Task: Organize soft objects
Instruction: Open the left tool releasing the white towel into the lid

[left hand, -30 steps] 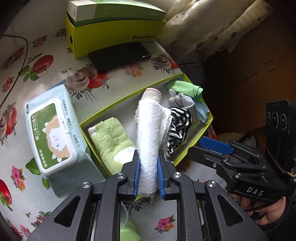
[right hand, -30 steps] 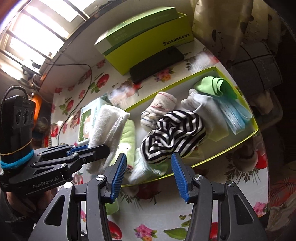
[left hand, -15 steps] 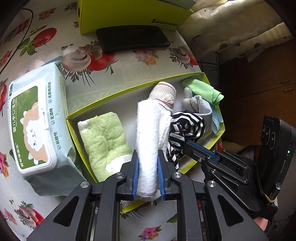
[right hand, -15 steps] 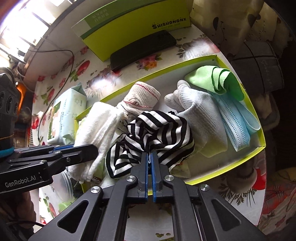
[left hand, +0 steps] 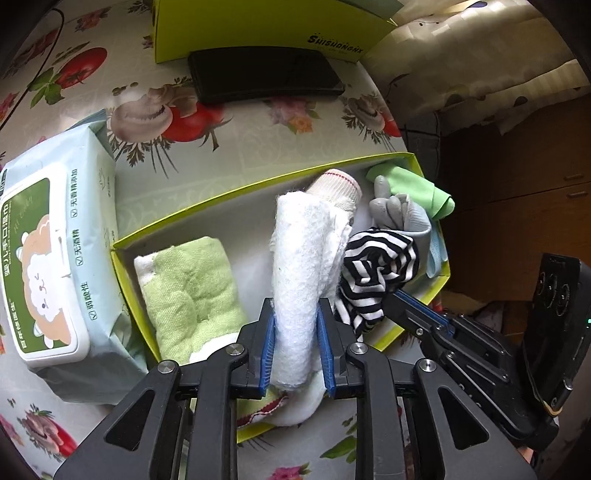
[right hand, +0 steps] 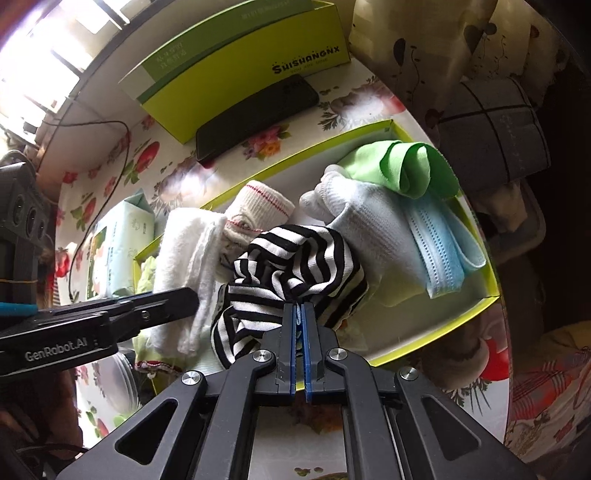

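The white towel [left hand: 301,266], rolled lengthwise, stands clenched between the blue pads of the left gripper [left hand: 295,343] over the near edge of the yellow-green tray [left hand: 236,194], its far end leaning against a red-striped sock [left hand: 338,186] near the tray's far wall. Just right of it the striped cloth [right hand: 295,266] is bunched in the middle of the tray; the right gripper [right hand: 299,332] pinches its near fold, jaws almost closed on the fabric. A green towel [left hand: 188,288] lies folded in the tray's left end, beside the white towel. Toward the right end sit a white glove [right hand: 354,221], a bright green cloth [right hand: 413,166] in the far right corner, and a blue mask [right hand: 439,247] along the right wall, partly on the glove. Outside the tray, a wipes pack [left hand: 48,258] lies against its left wall on the flowered table [left hand: 229,147]. A black phone [left hand: 266,74] lies beyond the tray, in front of a yellow box [left hand: 266,29] at the table's far edge.
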A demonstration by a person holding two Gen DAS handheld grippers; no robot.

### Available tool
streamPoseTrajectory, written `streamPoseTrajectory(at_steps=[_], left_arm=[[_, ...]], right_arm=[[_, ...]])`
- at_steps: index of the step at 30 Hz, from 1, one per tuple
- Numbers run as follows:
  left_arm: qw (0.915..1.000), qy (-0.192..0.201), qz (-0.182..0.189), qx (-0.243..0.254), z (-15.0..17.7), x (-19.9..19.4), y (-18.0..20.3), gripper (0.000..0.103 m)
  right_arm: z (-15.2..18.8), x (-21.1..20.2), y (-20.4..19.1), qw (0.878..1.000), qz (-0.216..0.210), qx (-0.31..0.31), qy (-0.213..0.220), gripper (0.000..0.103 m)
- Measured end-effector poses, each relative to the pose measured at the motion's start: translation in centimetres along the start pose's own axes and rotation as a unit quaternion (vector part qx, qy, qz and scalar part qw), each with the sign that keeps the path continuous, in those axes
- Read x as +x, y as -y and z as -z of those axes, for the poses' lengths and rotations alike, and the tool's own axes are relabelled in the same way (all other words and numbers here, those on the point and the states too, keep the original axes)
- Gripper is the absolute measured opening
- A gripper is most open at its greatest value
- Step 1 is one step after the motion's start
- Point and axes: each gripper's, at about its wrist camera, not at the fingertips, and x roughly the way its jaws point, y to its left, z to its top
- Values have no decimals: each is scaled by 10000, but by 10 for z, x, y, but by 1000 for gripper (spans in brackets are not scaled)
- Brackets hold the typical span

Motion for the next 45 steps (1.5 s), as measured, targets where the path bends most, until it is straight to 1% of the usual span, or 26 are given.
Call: streamPoseTrajectory(at_steps=[2,3,9,14,17,20,28,30,33,35,39,43,45], left_arm=[[9998,102,-118,80,2,-6,0,34],[9997,141,-177,128,2,-9,0,36],[9961,546,-578,389,2,-32,5,37],[9924,529,-928,604,3,-29,7,37],[9911,336,-1036,768,4,-17,11,37],[9894,261,-1107,904,6,-11,15,37],[9859,453,-1220,1051,9,-28,21,37],[9853,511,-1225,1073,11,-33,21,37],[9846,550,-1229,1115,16,-37,20,37],[9857,527,-1191,1074,19,-39,17,37],[9878,613,-1128,885,21,-45,7,37],[9861,753,-1207,859,13,-46,2,37],[9860,725,-1240,847,7,-41,2,36]], right_arm=[[2,-4,-5,10000,-59,-54,40,15],[2,-7,-7,9999,-92,-77,72,16],[1,-20,-21,9991,-240,-250,241,16],[4,-17,-23,9993,-224,-265,145,16],[7,-17,-21,9995,-182,-244,103,16],[9,-18,-18,9996,-161,-194,95,16],[13,-25,-23,9995,-107,-245,151,17],[13,-28,-25,9995,-66,-250,176,25],[14,-30,-28,9994,-40,-290,191,29],[16,-31,-30,9994,2,-306,184,30],[16,-33,-30,9993,95,-235,259,30],[16,-35,-30,9994,62,-160,304,30],[17,-36,-31,9994,37,-194,299,30]])
